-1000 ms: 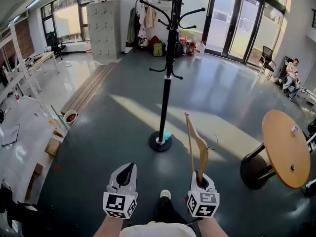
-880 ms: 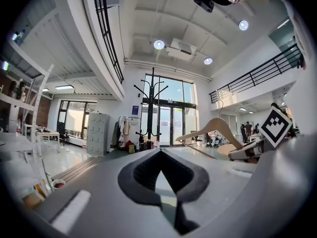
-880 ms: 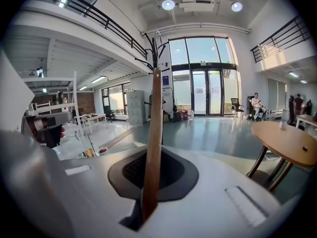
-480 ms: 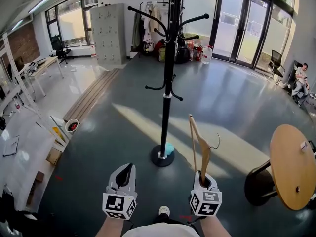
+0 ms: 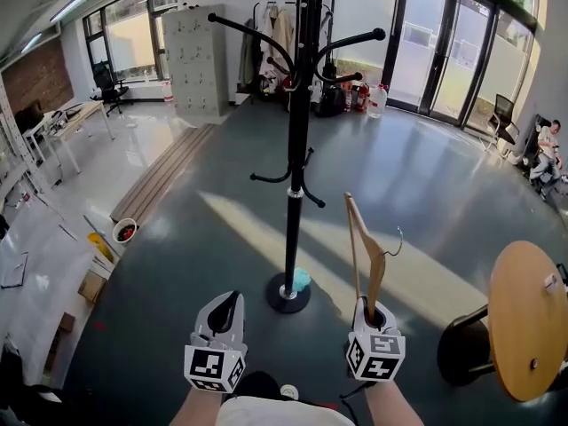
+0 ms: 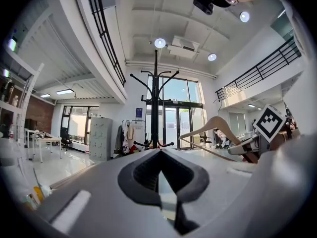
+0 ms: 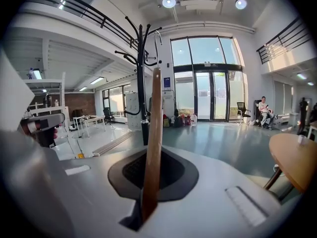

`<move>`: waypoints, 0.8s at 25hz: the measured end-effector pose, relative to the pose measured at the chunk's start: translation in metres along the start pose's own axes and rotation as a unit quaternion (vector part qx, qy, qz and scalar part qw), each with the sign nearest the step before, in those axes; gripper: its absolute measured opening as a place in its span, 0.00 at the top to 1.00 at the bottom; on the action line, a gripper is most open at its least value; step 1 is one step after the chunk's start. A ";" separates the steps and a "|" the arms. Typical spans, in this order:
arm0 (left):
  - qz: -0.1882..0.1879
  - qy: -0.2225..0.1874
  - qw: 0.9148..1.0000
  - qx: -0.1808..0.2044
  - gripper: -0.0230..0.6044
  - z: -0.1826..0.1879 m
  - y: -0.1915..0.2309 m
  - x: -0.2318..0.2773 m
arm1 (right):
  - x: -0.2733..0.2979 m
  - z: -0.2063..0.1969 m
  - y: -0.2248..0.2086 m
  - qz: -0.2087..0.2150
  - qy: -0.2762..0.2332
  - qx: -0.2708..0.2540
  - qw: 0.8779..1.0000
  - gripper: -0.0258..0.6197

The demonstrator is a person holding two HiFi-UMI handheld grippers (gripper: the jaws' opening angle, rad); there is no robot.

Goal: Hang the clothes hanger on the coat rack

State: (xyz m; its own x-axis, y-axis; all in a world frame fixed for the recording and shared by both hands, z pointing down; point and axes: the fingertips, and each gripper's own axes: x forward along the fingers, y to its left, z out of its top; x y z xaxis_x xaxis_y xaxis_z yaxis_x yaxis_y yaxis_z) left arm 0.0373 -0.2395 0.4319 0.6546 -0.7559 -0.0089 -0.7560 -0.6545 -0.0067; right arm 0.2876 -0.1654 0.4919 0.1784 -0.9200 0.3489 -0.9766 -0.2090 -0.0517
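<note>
Clothes hanger (image 5: 377,264) stands clamped upright between the right gripper's (image 5: 371,314) jaws.

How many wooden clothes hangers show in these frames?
1. The wooden hanger is clamped in the right gripper, lower right of the head view. Others may hide among the clothes at the back wall.

Upright wooden hanger (image 5: 377,272) near coat rack (image 5: 295,193)

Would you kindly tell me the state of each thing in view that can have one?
left gripper: shut, empty.
right gripper: shut on the clothes hanger.
clothes hanger: held upright, not yet hung.
coat rack: standing upright, visible hooks bare.
glass doors: closed.
</note>
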 end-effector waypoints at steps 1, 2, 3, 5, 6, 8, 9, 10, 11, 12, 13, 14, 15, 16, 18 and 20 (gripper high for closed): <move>0.000 0.001 1.000 0.000 0.96 0.000 0.003 0.008 | 0.008 0.005 -0.001 0.001 0.000 -0.002 1.000 0.92; -0.002 0.001 1.000 0.001 0.96 0.000 0.006 0.017 | 0.016 0.010 -0.003 0.001 -0.001 -0.003 1.000 0.92; -0.004 0.001 1.000 0.001 0.96 0.000 0.008 0.026 | 0.024 0.015 -0.003 0.001 -0.001 -0.004 1.000 0.92; -0.009 0.000 1.000 0.003 0.96 0.000 0.016 0.044 | 0.041 0.026 -0.004 0.001 -0.005 -0.005 1.000 0.92; -0.011 -0.002 1.000 0.003 0.96 0.000 0.021 0.054 | 0.049 0.031 -0.004 0.000 -0.007 -0.005 1.000 0.92; -0.016 -0.005 1.000 0.004 0.96 0.001 0.031 0.073 | 0.067 0.044 -0.002 -0.001 -0.014 -0.004 1.000 0.92; -0.019 -0.007 1.000 0.004 0.96 0.002 0.037 0.082 | 0.076 0.051 0.000 -0.002 -0.018 -0.004 1.000 0.92; -0.022 -0.009 1.000 0.005 0.96 0.003 0.043 0.091 | 0.085 0.058 0.001 -0.004 -0.023 -0.005 1.000 0.92; -0.025 -0.011 1.000 0.007 0.96 0.005 0.049 0.101 | 0.094 0.067 0.003 -0.005 -0.028 -0.006 1.000 0.92; -0.028 -0.014 0.999 0.008 0.96 0.007 0.056 0.110 | 0.103 0.076 0.004 -0.006 -0.033 -0.007 0.999 0.92; -0.031 -0.016 0.999 0.009 0.96 0.008 0.062 0.119 | 0.112 0.085 0.006 -0.007 -0.038 -0.007 0.999 0.92; -0.034 -0.018 0.999 0.010 0.96 0.007 0.068 0.126 | 0.120 0.094 0.008 -0.008 -0.043 -0.007 0.999 0.92; -0.037 -0.019 0.999 0.011 0.96 0.006 0.075 0.133 | 0.129 0.102 0.011 -0.008 -0.048 -0.008 0.999 0.92; -0.040 -0.020 0.999 0.011 0.96 0.005 0.082 0.138 | 0.136 0.111 0.014 -0.009 -0.054 -0.008 0.998 0.92; -0.046 -0.023 0.999 0.011 0.96 0.004 0.094 0.149 | 0.150 0.131 0.019 -0.009 -0.063 -0.008 0.998 0.92; -0.053 -0.023 0.998 0.011 0.96 0.006 0.104 0.159 | 0.163 0.156 0.023 -0.009 -0.069 -0.011 0.998 0.92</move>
State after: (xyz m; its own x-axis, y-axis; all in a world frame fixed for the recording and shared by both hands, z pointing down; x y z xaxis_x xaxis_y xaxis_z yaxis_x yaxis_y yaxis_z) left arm 0.0629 -0.4275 0.4241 0.7300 -0.6813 -0.0532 -0.6832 -0.7295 -0.0317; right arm 0.3125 -0.3718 0.4014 0.2101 -0.9531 0.2178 -0.9750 -0.2209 -0.0260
